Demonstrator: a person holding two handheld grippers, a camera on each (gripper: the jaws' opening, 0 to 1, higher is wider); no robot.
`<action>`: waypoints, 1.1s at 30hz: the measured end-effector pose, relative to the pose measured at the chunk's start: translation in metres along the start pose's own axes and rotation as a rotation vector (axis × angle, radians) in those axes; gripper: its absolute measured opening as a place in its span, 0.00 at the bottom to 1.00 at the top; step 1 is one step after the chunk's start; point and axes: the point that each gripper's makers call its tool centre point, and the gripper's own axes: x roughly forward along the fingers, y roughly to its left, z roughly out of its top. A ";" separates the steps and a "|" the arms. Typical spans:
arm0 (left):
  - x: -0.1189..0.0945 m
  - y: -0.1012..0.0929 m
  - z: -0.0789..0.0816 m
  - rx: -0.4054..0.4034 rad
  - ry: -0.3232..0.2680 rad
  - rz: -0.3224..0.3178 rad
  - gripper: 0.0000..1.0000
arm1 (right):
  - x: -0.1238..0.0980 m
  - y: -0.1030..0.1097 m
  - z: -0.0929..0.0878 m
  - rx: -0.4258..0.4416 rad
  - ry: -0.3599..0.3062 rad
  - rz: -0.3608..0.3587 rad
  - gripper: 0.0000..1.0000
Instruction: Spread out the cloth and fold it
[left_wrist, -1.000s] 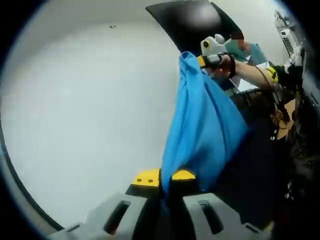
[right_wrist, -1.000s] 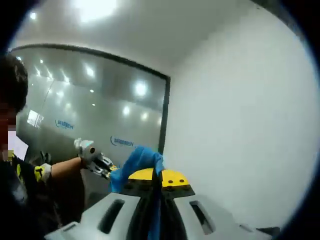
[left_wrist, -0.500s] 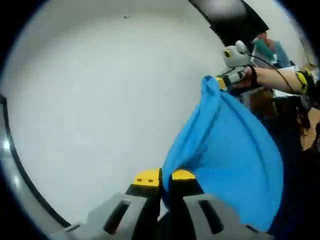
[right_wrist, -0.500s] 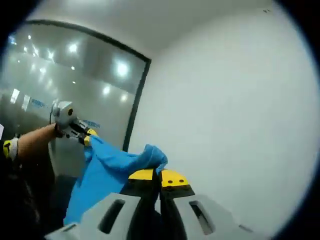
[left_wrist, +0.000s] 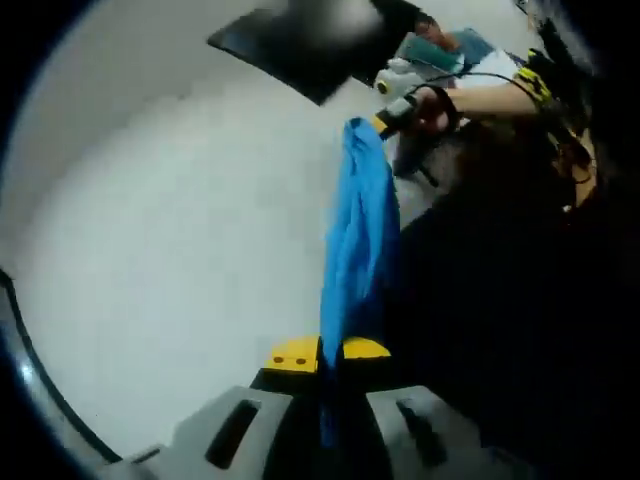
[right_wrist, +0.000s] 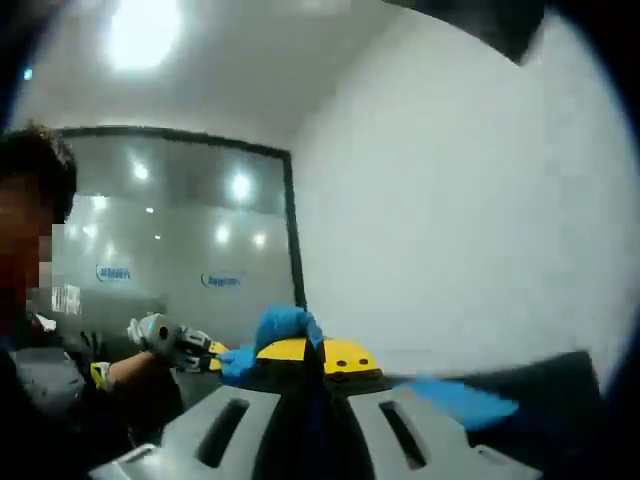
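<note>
— What is the biggest thing around you, and where is the cloth?

— A pale wall (left_wrist: 160, 230) is taking up most of the left side of my left gripper view, and a dark glass partition (right_wrist: 180, 250) with light spots is sitting at the left of my right gripper view. The blue cloth (left_wrist: 355, 230) is hanging in the air between my two tools, pulled into a narrow, bunched band.

— Which way is it running from your jaws?

— In the left gripper view it is rising from my left gripper (left_wrist: 330, 355), whose jaws are pressed together on one end, straight up the frame to my right gripper (left_wrist: 395, 112) at the upper right, which is pinching the other end. So its long axis is lying along the line between the two tools. In the right gripper view my right gripper (right_wrist: 305, 352) is clamped on a blue tuft, with my left gripper (right_wrist: 205, 352) small at lower left.

— What are you judging about spreading it?

— It is stretched lengthwise but gathered across, so I think it needs opening sideways over a flat surface. The person's dark clothing is crowding the right of the left gripper view, near the cloth.
</note>
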 end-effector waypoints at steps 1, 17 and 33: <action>0.005 -0.031 -0.017 -0.020 0.040 -0.042 0.01 | -0.018 -0.002 -0.041 0.072 0.071 -0.027 0.00; -0.010 -0.103 -0.055 -0.248 -0.105 -0.057 0.05 | -0.071 0.009 -0.130 -0.087 0.258 -0.208 0.08; -0.011 -0.094 -0.047 -0.296 -0.298 -0.141 0.23 | -0.099 0.052 -0.145 -0.641 0.442 -0.113 0.36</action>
